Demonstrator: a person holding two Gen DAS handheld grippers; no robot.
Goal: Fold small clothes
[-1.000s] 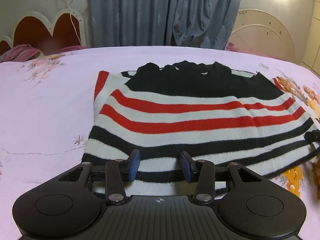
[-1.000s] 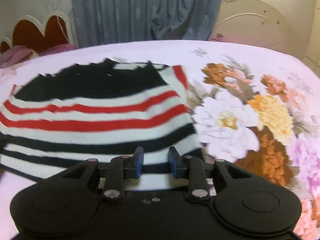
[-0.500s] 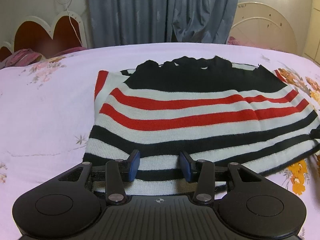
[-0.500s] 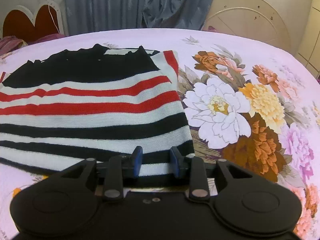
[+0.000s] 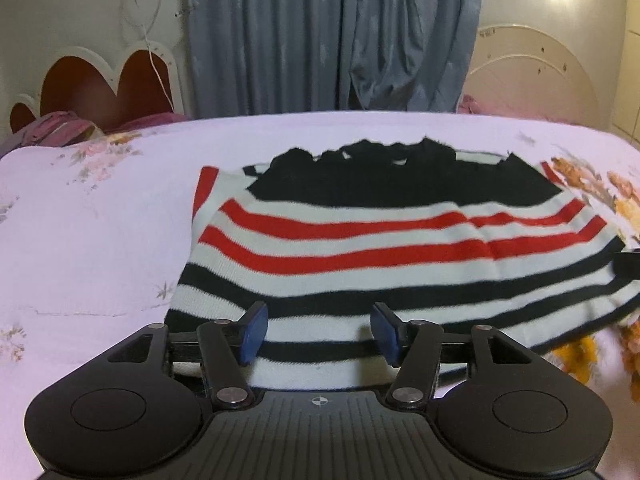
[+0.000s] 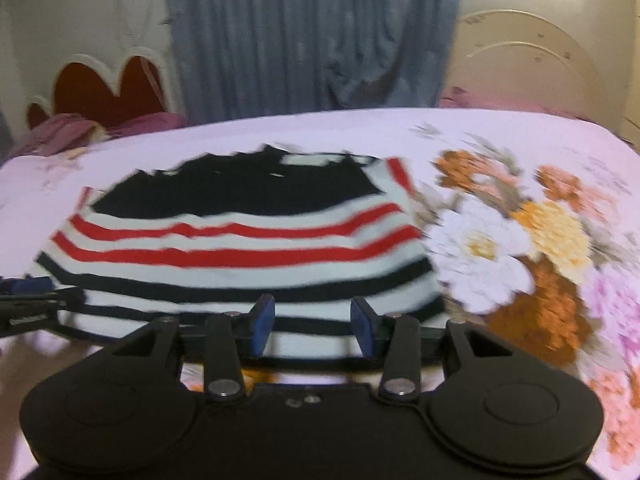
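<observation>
Nearest the camera, the left gripper point(image 5: 318, 332) has its blue pads spread clearly wider than a second ago; its jaws are opening, and the near hem of the striped sweater point(image 5: 360, 248) lies between them without being pinched. The right gripper point(image 6: 312, 326) is likewise wider than before, its jaws opening over the same hem near the sweater's right corner, the pads clear of the cloth. Its view is blurred and sits a little higher than half a second ago. The sweater lies folded flat on the floral bedsheet point(image 5: 88, 240), roughly where it was, black band farthest away. Beyond the bed, the blue curtain point(image 5: 332, 36) and heart-shaped headboard point(image 5: 104, 84) are unchanged.
</observation>
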